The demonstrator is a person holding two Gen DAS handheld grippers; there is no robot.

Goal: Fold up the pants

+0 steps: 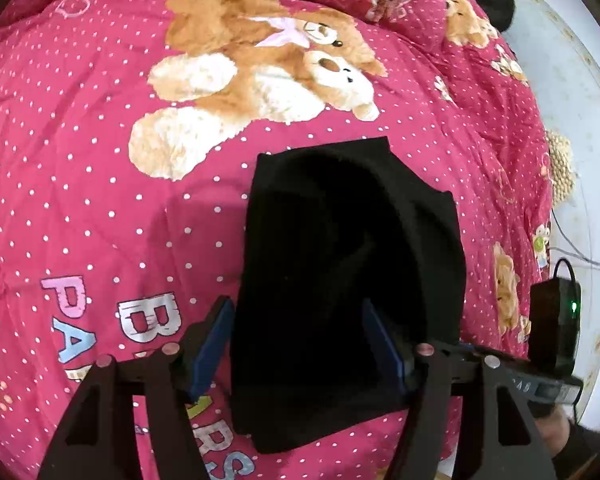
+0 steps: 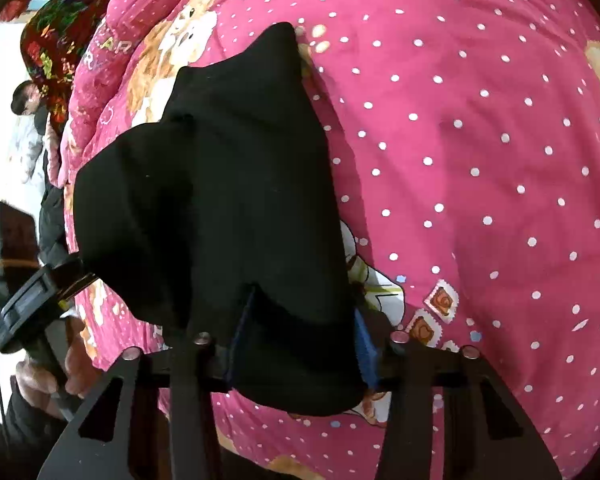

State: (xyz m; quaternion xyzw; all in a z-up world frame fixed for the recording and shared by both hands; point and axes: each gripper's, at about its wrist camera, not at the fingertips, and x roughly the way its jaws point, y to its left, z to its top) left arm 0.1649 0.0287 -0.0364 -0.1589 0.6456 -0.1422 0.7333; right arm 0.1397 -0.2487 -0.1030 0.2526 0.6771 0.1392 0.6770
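Jaws of the left gripper (image 1: 300, 344) are spread wide astride the folded black pants (image 1: 340, 272); right gripper (image 2: 300, 344) jaws are pinched on them, over the pink quilt (image 1: 80, 160).

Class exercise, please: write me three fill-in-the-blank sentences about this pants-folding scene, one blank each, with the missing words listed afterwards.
1. The folded pants are ____ in colour.
2. They lie on a pink bedspread dotted with small ____ spots.
3. The large animal printed on the bedspread is a teddy ____.
4. The pads on the fingers of the left gripper are ____ in colour.

Missing words: black; white; bear; blue
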